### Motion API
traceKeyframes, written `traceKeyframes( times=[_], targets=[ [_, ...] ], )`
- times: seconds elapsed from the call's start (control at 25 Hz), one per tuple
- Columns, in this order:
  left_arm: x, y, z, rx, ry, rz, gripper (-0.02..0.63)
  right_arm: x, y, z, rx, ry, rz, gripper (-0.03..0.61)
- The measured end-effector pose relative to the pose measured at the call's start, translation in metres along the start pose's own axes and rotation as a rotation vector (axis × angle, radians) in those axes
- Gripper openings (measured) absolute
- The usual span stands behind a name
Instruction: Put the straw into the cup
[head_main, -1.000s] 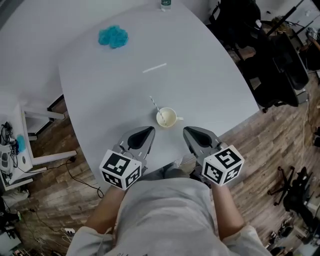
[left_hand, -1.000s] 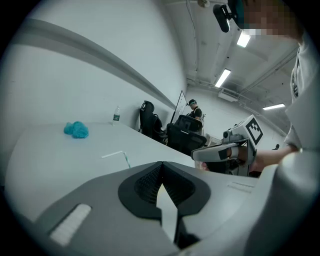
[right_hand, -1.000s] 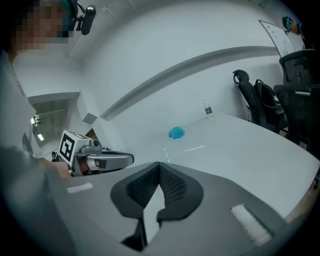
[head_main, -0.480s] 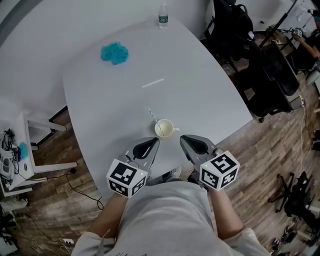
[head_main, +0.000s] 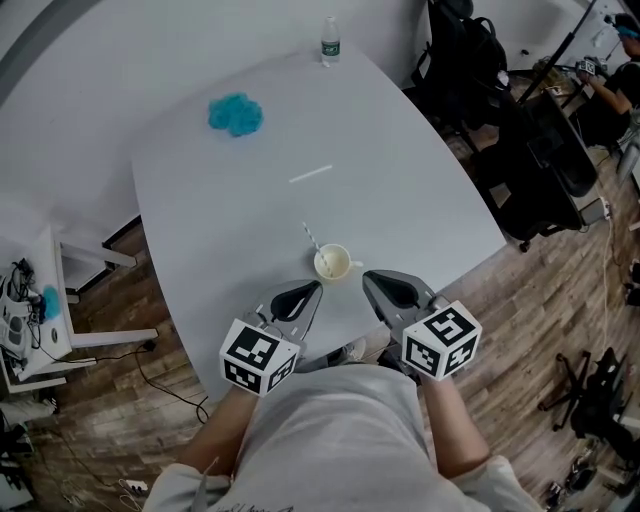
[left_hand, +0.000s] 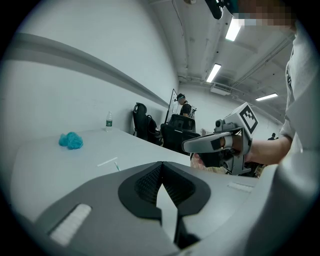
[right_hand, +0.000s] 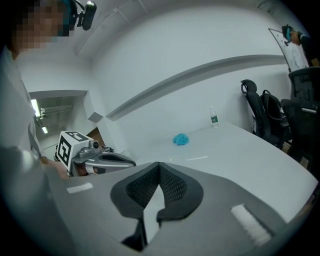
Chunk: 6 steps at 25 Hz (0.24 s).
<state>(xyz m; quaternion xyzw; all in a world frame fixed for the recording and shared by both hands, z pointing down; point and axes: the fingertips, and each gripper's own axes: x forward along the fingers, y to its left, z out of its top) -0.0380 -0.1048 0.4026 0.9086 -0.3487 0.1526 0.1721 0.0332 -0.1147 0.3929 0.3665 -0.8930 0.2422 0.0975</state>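
Note:
A cream cup (head_main: 333, 263) stands near the front edge of the white table (head_main: 400, 190). A striped straw (head_main: 310, 235) leans out of it to the upper left; the left gripper view shows that straw (left_hand: 116, 165) too. A white straw-like strip (head_main: 311, 174) lies flat farther back. My left gripper (head_main: 312, 288) is shut and empty, just in front and left of the cup. My right gripper (head_main: 372, 279) is also shut and empty, in front and right of it. Neither touches the cup. In the gripper views the left gripper (left_hand: 161, 165) and the right gripper (right_hand: 159, 165) have their pads together.
A blue fluffy bundle (head_main: 236, 114) lies at the table's far left, and a water bottle (head_main: 330, 28) stands at the far edge. Black office chairs (head_main: 530, 150) crowd the table's right side. A white shelf unit with cables (head_main: 30, 300) stands on the wooden floor at left.
The head view has shifted slightly, so everything sits a little lower in the frame. Both grippers stay shut in front of the cup, with hardly any motion relative to it.

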Motion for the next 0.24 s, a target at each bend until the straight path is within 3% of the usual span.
traceKeyframes(
  times=[0.24],
  targets=[
    [-0.0052,0.0022,-0.0049,0.0,0.012,0.01,0.018,-0.0016,0.0012,-0.0022,0.009,-0.007,-0.007,0.005]
  ],
)
